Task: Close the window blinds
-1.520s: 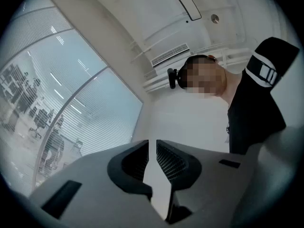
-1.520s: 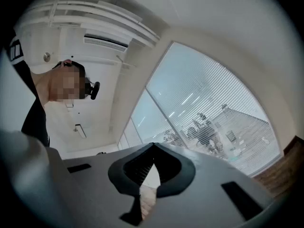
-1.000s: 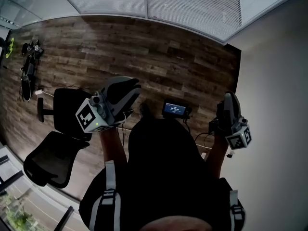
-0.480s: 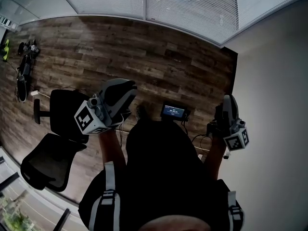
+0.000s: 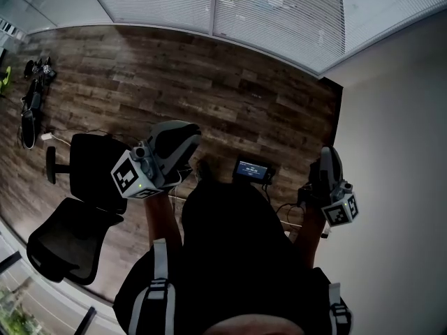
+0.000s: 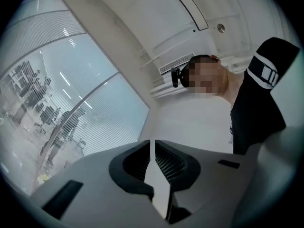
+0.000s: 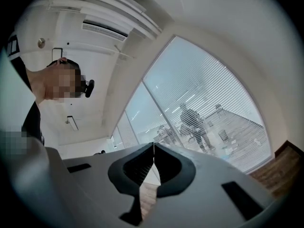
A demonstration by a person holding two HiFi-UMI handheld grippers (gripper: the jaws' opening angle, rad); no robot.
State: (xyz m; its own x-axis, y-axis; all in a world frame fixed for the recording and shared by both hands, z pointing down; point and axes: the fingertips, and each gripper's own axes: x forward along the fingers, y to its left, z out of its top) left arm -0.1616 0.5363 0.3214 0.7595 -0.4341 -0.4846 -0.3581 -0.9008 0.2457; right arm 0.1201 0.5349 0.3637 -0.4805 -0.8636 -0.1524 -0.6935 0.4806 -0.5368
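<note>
The left gripper (image 5: pixel 183 134) and right gripper (image 5: pixel 328 153) are pressed together, empty; the blinds (image 5: pixel 279 12) hang lowered across the floor (image 5: pixel 209 68), well apart from both. Their slats look see-through; closing seems not yet begun.

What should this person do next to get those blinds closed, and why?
Probably step toward the blinds: wood floor lies between them and the person, and the left hand-held gripper and right hand-held gripper are shut, holding nothing.
</note>
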